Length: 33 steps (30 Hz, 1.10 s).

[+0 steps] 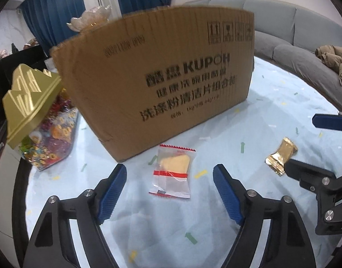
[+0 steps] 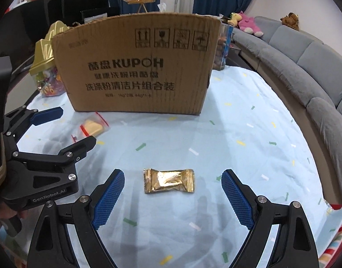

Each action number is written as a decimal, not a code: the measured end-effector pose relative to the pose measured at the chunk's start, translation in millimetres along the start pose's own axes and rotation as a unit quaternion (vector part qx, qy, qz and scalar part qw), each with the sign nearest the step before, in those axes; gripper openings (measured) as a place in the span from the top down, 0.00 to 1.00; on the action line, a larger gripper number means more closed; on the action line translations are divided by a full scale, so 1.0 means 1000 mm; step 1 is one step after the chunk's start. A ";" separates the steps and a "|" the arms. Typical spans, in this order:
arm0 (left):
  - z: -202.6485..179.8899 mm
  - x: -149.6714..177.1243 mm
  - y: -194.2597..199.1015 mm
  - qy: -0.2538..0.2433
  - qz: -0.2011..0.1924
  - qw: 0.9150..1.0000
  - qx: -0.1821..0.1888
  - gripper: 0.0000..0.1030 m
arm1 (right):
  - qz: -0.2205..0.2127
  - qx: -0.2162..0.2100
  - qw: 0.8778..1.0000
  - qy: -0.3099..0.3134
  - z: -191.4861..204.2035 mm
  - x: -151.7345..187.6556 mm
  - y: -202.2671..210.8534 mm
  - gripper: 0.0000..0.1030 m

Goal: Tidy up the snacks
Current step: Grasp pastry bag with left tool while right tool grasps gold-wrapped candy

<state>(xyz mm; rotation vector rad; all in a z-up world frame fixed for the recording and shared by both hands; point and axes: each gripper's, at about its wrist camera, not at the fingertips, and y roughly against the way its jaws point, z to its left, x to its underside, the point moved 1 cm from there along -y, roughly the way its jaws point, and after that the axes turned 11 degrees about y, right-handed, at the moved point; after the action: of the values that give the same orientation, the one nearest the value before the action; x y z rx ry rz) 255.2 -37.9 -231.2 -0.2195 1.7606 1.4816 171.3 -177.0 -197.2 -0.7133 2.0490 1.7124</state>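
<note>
A clear snack packet [image 1: 173,174] with red stripes and a pale wedge inside lies flat on the light blue tablecloth [image 1: 148,234]. My left gripper [image 1: 169,169] is open around it, one pad on each side, neither touching. A gold foil snack packet [image 2: 168,181] lies between the blue pads of my right gripper [image 2: 172,174], which is also open and clear of it. Each wrist view also shows the other side: the gold packet [image 1: 280,158] by the right gripper [image 1: 309,143], and the clear packet [image 2: 93,128] by the left gripper [image 2: 74,126].
A tall cardboard box [image 1: 162,84] [image 2: 137,67] stands just behind both packets. A clear candy jar with a gold lid [image 1: 36,120] [image 2: 45,67] sits to its left. A grey sofa [image 2: 305,71] curves round the table's right side.
</note>
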 end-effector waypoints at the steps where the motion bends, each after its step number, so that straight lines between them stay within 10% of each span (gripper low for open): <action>1: 0.000 0.001 -0.004 -0.003 0.005 1.000 0.003 0.27 | 0.000 0.001 1.000 0.001 -0.001 0.000 -0.002 0.13; 24: 0.019 -0.011 -0.039 0.027 0.036 0.998 0.036 0.42 | 0.033 -0.031 0.999 -0.019 -0.004 0.007 -0.036 0.19; 33: 0.016 -0.014 -0.043 0.034 0.034 0.998 0.039 0.65 | 0.022 -0.030 0.999 -0.026 -0.013 0.000 -0.037 0.54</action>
<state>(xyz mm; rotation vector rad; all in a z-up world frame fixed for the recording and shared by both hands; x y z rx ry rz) 297.5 -41.7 -254.1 -0.1723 1.8938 1.4655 193.7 -194.7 -224.1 -0.6386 1.9998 1.8037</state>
